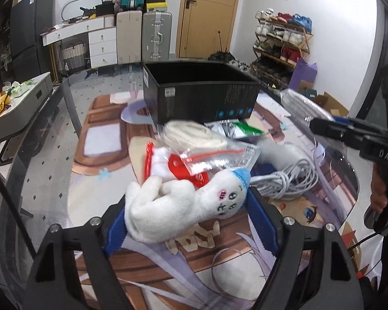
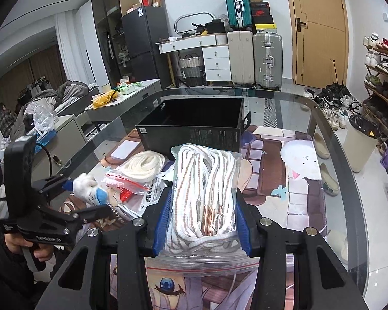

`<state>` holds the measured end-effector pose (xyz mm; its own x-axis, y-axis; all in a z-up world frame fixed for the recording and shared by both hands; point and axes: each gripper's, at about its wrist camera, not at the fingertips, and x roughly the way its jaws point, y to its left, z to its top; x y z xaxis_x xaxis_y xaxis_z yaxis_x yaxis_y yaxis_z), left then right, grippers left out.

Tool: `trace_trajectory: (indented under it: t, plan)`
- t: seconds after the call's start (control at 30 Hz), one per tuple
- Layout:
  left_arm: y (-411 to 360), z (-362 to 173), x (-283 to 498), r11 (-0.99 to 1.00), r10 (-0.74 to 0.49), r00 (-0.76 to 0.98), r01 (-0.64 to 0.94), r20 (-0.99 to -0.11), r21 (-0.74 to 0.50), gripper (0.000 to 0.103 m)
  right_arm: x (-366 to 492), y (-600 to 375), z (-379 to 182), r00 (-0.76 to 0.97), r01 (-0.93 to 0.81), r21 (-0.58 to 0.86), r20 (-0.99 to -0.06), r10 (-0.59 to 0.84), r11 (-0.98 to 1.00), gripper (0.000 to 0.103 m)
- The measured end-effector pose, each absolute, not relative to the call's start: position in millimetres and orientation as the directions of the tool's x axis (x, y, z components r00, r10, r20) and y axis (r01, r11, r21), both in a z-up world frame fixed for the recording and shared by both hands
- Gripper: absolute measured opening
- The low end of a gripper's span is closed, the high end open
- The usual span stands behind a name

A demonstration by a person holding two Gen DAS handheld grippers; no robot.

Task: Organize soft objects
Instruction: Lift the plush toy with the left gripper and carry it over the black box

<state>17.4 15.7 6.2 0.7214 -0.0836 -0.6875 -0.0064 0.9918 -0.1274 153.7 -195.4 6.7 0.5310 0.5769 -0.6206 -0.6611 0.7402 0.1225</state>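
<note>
- The left gripper [image 1: 186,214] has its blue-padded fingers [image 1: 116,230] closed around a white plush toy [image 1: 178,204]. The toy lies sideways between them, its stitched face and blue cap turned toward the right finger.
- From the right wrist view, the same left gripper [image 2: 85,193] sits at the left edge with the plush toy [image 2: 88,188] between its tips, above the clutter on the worktop [image 2: 349,170].
- The right gripper [image 2: 203,219] has its fingers [image 2: 163,222] set narrow, pressing both sides of a clear zip bag of white cord [image 2: 204,188]. The bag stands up between the pads, its red zip strip hanging down toward the camera.
- A black box [image 2: 194,129], open at the top, stands near the middle of the glass worktop, just behind the held bag. Its inside looks dark.
- Between the box and the left gripper there is a loose heap: a coil of cream rope [image 2: 144,166] in a bag, a small clear bag with a red seal [image 2: 126,183], and a red item [image 1: 183,168] under it.
- A bundle of grey cable [image 1: 287,180] lies on the worktop to the right of the plush toy.
- A printed cartoon mat [image 2: 271,180] shows beneath the glass.
- A person's hand [image 1: 380,193] grips the handle of the right gripper at the edge of the left wrist view.
</note>
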Motion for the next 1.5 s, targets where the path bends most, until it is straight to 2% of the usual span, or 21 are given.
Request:
trace_trajectory:
  t: [0.47, 0.77, 1.5]
  plan:
    - [34, 43, 27, 0.988, -0.057, 0.789, -0.042, -0.612, -0.147, 0.082, 154, -190, 23, 0.554, -0.668, 0.097, -0.598, 0.58, 0.738, 0.045]
    - [27, 69, 53, 0.993, -0.05, 0.838, -0.017, -0.543, -0.117, 0.082, 167, -178, 34, 0.583, -0.65, 0.077, -0.588, 0.561, 0.756, 0.045]
    - [27, 70, 132, 0.993, 0.002, 0.85, -0.063, -0.527, -0.097, 0.082, 240, -135, 50, 0.601, -0.644, 0.04, -0.593, 0.536, 0.764, 0.045]
